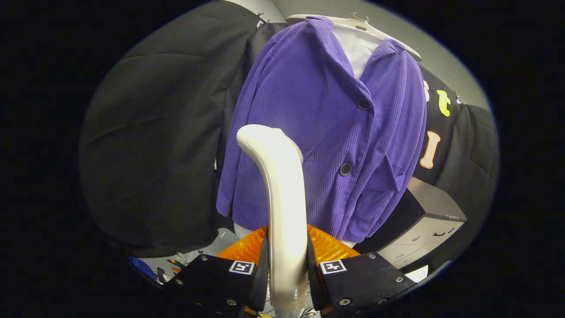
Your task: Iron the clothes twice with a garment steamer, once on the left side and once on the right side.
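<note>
Steamer (282,194) handle clamped between tool (287,260) fingers

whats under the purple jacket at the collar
A white layer shows in the open neck of the purple jacket, hung on a pale hanger. Lower down the jacket covers it. The gripper fingers clamp the steamer.
</note>
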A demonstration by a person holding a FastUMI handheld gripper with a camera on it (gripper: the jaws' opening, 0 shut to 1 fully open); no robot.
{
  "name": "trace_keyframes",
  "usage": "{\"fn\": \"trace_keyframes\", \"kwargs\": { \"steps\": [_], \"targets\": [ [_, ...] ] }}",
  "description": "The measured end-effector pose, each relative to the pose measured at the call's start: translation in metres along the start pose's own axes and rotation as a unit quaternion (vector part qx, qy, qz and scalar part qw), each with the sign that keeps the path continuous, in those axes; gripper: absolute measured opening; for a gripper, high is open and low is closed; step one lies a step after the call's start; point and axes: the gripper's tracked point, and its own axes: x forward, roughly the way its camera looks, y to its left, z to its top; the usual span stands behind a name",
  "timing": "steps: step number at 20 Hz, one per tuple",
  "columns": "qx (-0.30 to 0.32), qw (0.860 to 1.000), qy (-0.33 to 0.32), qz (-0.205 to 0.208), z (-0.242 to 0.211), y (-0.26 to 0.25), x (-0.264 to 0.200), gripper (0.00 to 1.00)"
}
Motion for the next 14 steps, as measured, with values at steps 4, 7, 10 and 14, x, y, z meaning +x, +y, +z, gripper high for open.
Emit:
{"fn": "trace_keyframes", "kwargs": {
  "steps": [4, 7, 10, 14],
  "targets": [
    [0.009, 0.999, 0.029, 0.015, -0.025, 0.014, 0.001, 0.40],
    [0.020, 0.997, 0.071, 0.035, -0.054, 0.018, -0.003, 0.40],
    [0.025, 0.995, 0.087, 0.045, -0.068, 0.004, -0.016, 0.40],
    [0.038, 0.995, 0.075, 0.047, -0.057, -0.035, -0.039, 0.40]
  ]
}}
